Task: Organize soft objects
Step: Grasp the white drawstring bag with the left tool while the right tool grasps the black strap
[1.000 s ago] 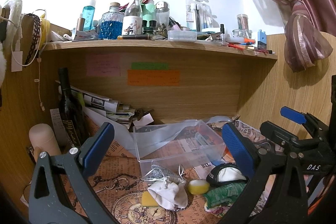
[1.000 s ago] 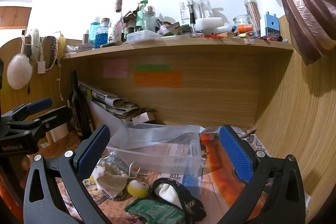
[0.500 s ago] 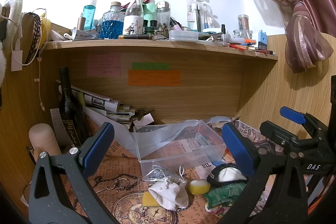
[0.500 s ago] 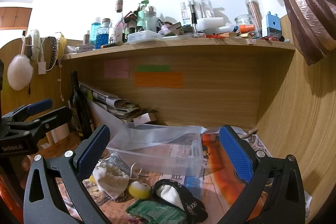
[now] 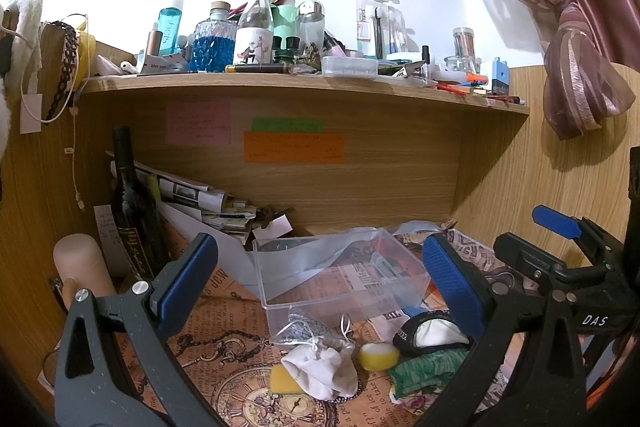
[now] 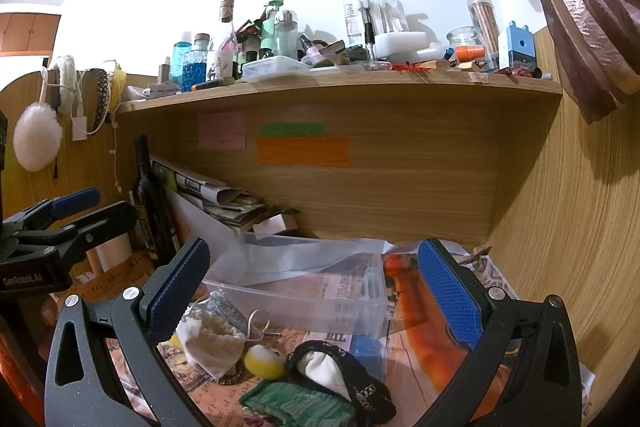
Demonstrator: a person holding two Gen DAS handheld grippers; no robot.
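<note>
A clear plastic box (image 5: 340, 275) (image 6: 304, 291) sits on the desk under the shelf. In front of it lie soft things: a white drawstring pouch (image 5: 322, 371) (image 6: 214, 343), a grey glitter pouch (image 5: 298, 327), a yellow sponge ball (image 5: 378, 355) (image 6: 264, 361), a yellow sponge block (image 5: 280, 381), a black-and-white pouch (image 5: 428, 333) (image 6: 340, 375) and a green cloth (image 5: 428, 369) (image 6: 296, 403). My left gripper (image 5: 316, 275) is open and empty above them. My right gripper (image 6: 310, 275) is open and empty, to the right of the left one.
A dark wine bottle (image 5: 130, 211), a stack of papers (image 5: 208, 203) and a beige cylinder (image 5: 80, 267) stand at the left. The upper shelf (image 5: 304, 83) is crowded with bottles and jars. A wooden wall (image 6: 568, 227) and a curtain (image 5: 576, 67) close the right.
Both grippers have hardly moved; the views shifted only slightly. Nothing was taken hold of or let go.
</note>
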